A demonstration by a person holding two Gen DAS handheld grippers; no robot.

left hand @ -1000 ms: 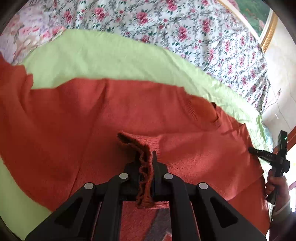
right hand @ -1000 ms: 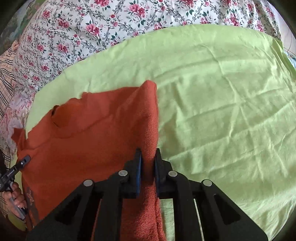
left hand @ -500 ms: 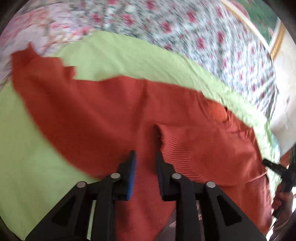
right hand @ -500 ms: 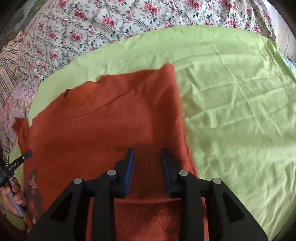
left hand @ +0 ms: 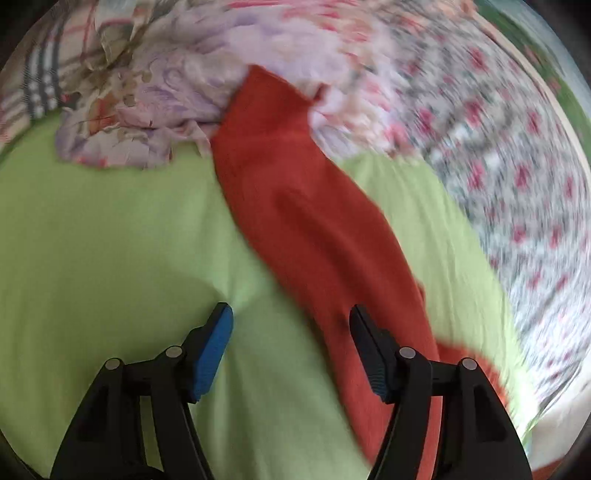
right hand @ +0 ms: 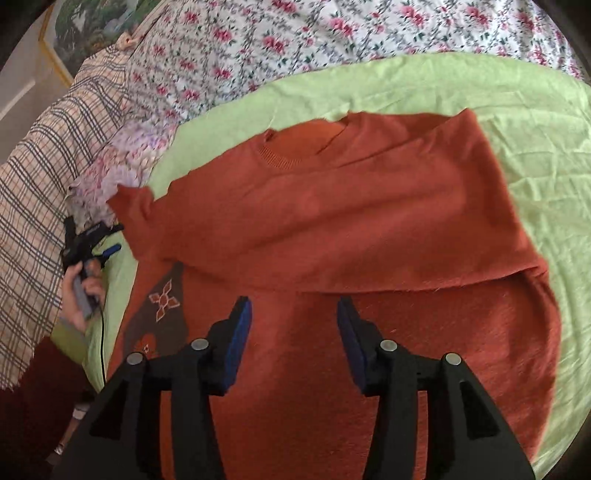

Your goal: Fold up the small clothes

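Sweater [right hand: 332, 221] released (jaws just opened), lying beneath

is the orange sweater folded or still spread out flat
Partly folded. The orange sweater has its right side turned over onto the body, with a straight fold edge across it, while one sleeve still stretches out over the green sheet.

A bed fills both views, spread with a light green sheet [right hand: 535, 122] over a white bedcover printed with pink flowers [right hand: 295, 40]. A checked cloth [right hand: 40, 173] lies at its left side. Behind it, a pale wall [right hand: 22, 77] carries a gold-framed picture [right hand: 92, 26]. Daylight is soft and even.
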